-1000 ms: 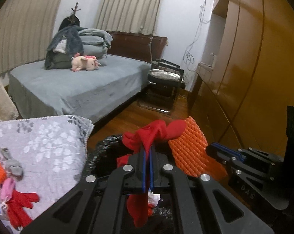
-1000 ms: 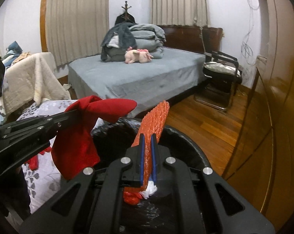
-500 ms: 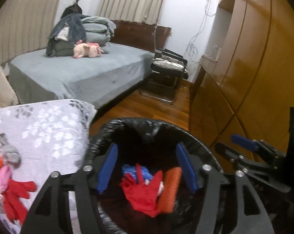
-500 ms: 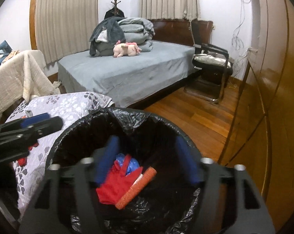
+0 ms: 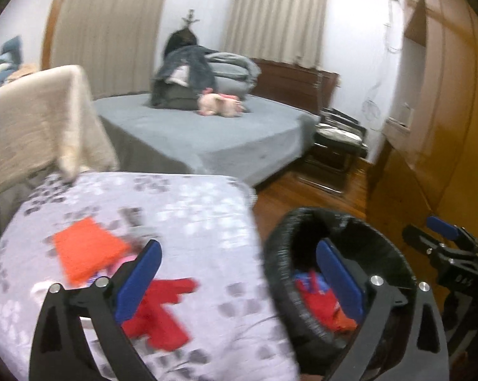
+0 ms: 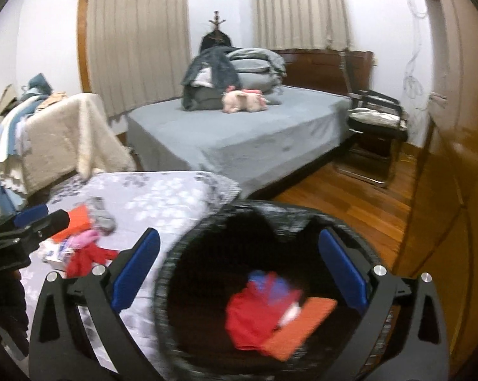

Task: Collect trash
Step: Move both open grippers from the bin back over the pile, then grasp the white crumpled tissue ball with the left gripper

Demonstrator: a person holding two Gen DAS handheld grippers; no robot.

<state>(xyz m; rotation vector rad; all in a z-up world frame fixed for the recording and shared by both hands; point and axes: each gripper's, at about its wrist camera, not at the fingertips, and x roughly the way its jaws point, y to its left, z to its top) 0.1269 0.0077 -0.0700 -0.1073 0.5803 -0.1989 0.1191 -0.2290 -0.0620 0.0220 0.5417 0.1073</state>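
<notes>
Both jaws spread, holding nothing. Right hand-held gripper [image 6: 239, 273] hangs above bin [image 6: 191, 247]: red cloth [image 6: 248, 320], orange piece [image 6: 299, 327] inside. Left hand-held gripper [image 5: 239, 281] over table [image 5: 191, 203]; red glove [image 5: 162, 311], orange foam [image 5: 86, 250] beneath, uncollected.

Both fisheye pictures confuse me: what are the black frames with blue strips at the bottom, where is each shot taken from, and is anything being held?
There is no robot here. A person holds a two-finger gripper in each hand, and a camera on each looks forward along the fingers.

The left gripper shows in the left wrist view, over the edge of the floral cloth surface. A red glove and an orange foam piece lie there with other small, blurred items.

The right gripper hangs above the black-lined trash bin, which holds red and orange scraps.

Both sets of jaws stand wide apart; nothing is held.
</notes>
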